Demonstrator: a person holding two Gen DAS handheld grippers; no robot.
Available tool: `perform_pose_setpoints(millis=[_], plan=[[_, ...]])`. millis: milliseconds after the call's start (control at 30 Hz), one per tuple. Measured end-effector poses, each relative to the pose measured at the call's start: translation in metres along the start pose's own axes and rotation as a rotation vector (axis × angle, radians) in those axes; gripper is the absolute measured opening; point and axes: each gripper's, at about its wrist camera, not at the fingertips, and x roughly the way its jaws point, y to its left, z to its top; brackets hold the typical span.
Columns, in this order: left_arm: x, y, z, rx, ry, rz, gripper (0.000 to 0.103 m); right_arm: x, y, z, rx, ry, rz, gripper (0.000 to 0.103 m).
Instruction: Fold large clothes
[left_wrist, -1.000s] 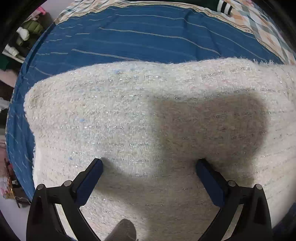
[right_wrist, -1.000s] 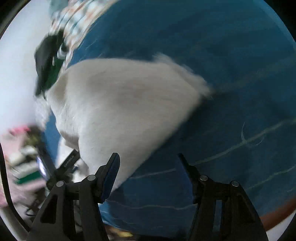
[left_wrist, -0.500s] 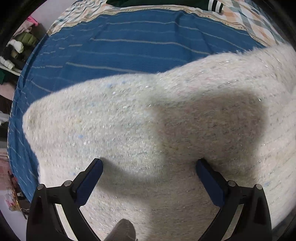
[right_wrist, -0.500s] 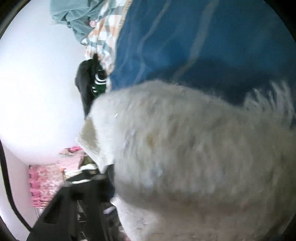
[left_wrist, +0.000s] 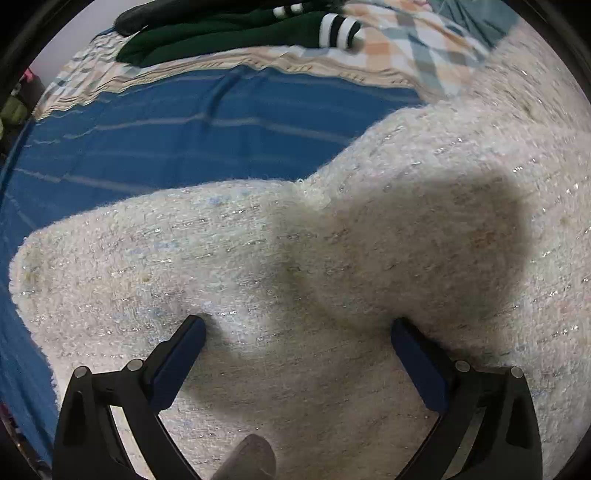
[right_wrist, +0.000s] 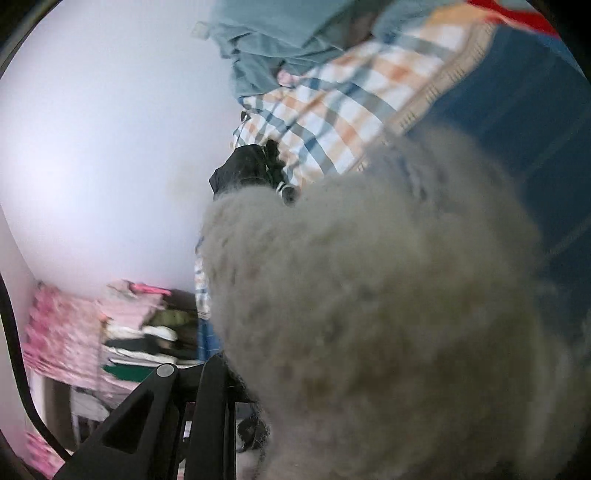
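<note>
The bed (left_wrist: 184, 147) carries the sweater (left_wrist: 295, 277). My left gripper (left_wrist: 297, 338) stands released, spread above it. My right gripper (right_wrist: 236, 376) is closing on a bunched fold, lifted. Risk: a thin bite lets fuzzy knit slip out, collapsing the fold.

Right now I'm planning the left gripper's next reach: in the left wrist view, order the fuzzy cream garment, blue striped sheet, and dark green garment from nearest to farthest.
1. Fuzzy cream garment, directly under the open left gripper.
2. Blue striped sheet, beyond the garment's far edge, upper left.
3. Dark green garment, at the top, past the sheet.
</note>
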Motion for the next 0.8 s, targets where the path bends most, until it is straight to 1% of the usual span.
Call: perform_pose_setpoints(millis=[67,100,167,233,267,300,333,367,400,433,467,533,567,600,633,667,700,733,767,800], plan=[[-0.007,0.008,0.007,-0.029,0.011,-0.029,0.102,0.002,0.021,0.009,-0.062,0.007,-0.029,0.023],[-0.016,0.018,0.006,-0.056,-0.001,-0.03,0.102,0.005,0.034,0.011,-0.098,0.016,-0.046,0.023],[-0.037,0.051,-0.003,-0.151,-0.016,-0.036,0.102,0.012,0.061,0.009,-0.173,0.043,-0.065,0.023],[-0.06,0.093,-0.022,-0.268,-0.031,-0.048,0.102,0.022,0.095,-0.005,-0.264,0.084,-0.076,0.023],[-0.073,0.114,-0.035,-0.318,-0.038,-0.038,0.102,0.019,0.107,-0.022,-0.308,0.107,-0.084,0.023],[-0.081,0.123,-0.047,-0.349,-0.043,-0.023,0.102,0.028,0.12,-0.029,-0.34,0.127,-0.088,0.023],[-0.095,0.149,-0.067,-0.402,-0.048,0.018,0.102,0.039,0.139,-0.045,-0.392,0.158,-0.098,0.023],[-0.102,0.163,-0.082,-0.433,-0.051,0.045,0.102,0.05,0.154,-0.06,-0.442,0.184,-0.109,0.023],[-0.111,0.183,-0.103,-0.476,-0.051,0.086,0.102,0.066,0.173,-0.083,-0.51,0.221,-0.124,0.023],[-0.116,0.199,-0.124,-0.511,-0.043,0.121,0.102,0.078,0.183,-0.1,-0.548,0.249,-0.131,0.023],[-0.119,0.21,-0.138,-0.541,-0.033,0.144,0.102,0.096,0.194,-0.124,-0.59,0.294,-0.136,0.023],[-0.121,0.237,-0.173,-0.622,0.003,0.193,0.102,0.128,0.204,-0.167,-0.67,0.36,-0.147,0.023],[-0.12,0.246,-0.186,-0.651,0.018,0.208,0.102,0.148,0.207,-0.195,-0.727,0.402,-0.167,0.023],[-0.117,0.255,-0.202,-0.691,0.042,0.215,0.102,0.162,0.207,-0.213,-0.762,0.432,-0.185,0.023],[-0.115,0.264,-0.212,-0.725,0.06,0.214,0.102,0.183,0.204,-0.242,-0.807,0.484,-0.217,0.023],[-0.113,0.264,-0.222,-0.752,0.072,0.21,0.102,0.197,0.199,-0.259,-0.834,0.522,-0.242,0.024],[-0.112,0.265,-0.231,-0.783,0.082,0.2,0.102,0.216,0.19,-0.281,-0.865,0.571,-0.278,0.026],[-0.112,0.269,-0.243,-0.818,0.085,0.182,0.102,0.229,0.183,-0.294,-0.88,0.611,-0.298,0.031],[-0.115,0.273,-0.253,-0.863,0.079,0.155,0.102,0.234,0.18,-0.305,-0.897,0.651,-0.319,0.031],[-0.116,0.274,-0.257,-0.882,0.073,0.14,0.102,0.233,0.179,-0.315,-0.914,0.685,-0.337,0.038]])
